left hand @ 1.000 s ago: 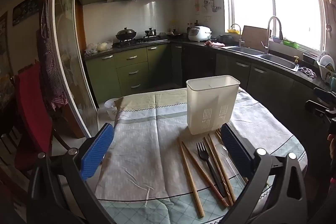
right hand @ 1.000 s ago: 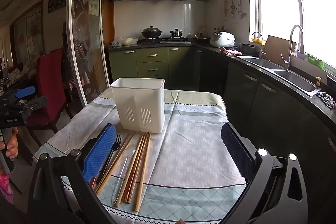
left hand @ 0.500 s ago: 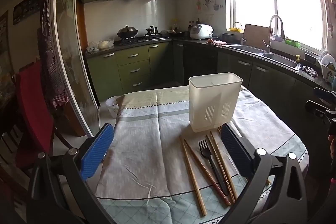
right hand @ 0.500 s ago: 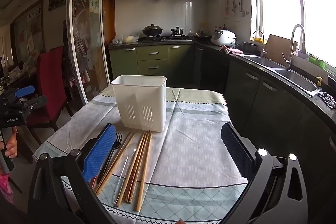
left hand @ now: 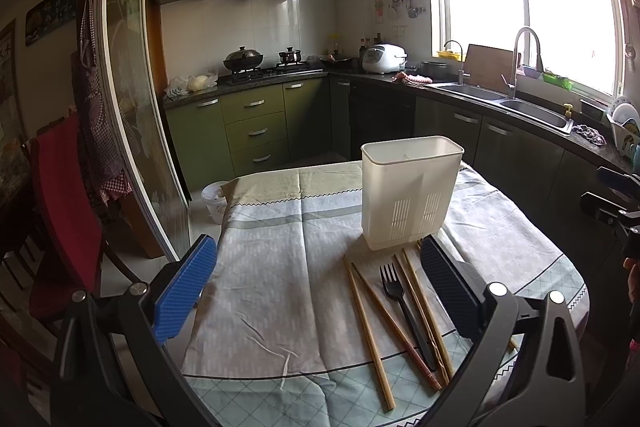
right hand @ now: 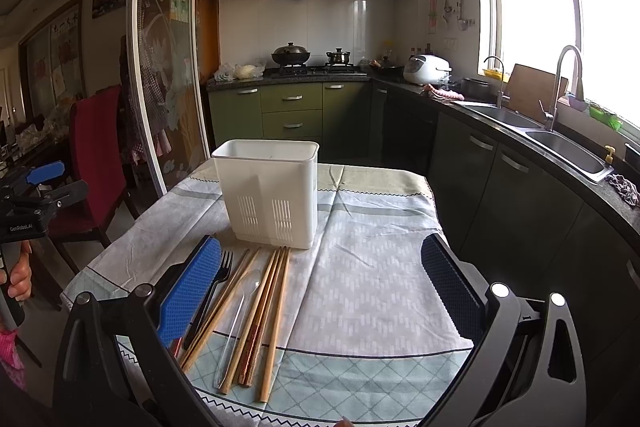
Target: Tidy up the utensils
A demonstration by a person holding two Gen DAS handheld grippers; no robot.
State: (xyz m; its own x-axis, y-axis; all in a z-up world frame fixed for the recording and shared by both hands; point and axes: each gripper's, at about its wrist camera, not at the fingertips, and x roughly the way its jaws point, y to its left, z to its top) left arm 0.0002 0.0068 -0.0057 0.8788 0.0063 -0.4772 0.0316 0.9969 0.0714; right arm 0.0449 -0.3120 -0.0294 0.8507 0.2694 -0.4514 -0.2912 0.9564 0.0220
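White utensil holder [right hand: 269, 195] mid-cloth, chopsticks [right hand: 256, 311] near the table edge; both grippers' fingers [left hand: 182, 291] wide apart, empty.

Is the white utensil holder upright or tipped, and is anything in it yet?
Upright, standing on the tablecloth. The white utensil holder shows nothing above its rim; its bottom is hidden.

The utensil holder [right hand: 267, 198] stands upright mid-desk [right hand: 372, 291]. Just before it, toward the near edge, chopsticks [right hand: 276, 311], a fork [right hand: 212, 291] and a spoon [right hand: 238, 319] lie side by side, the fork leftmost.
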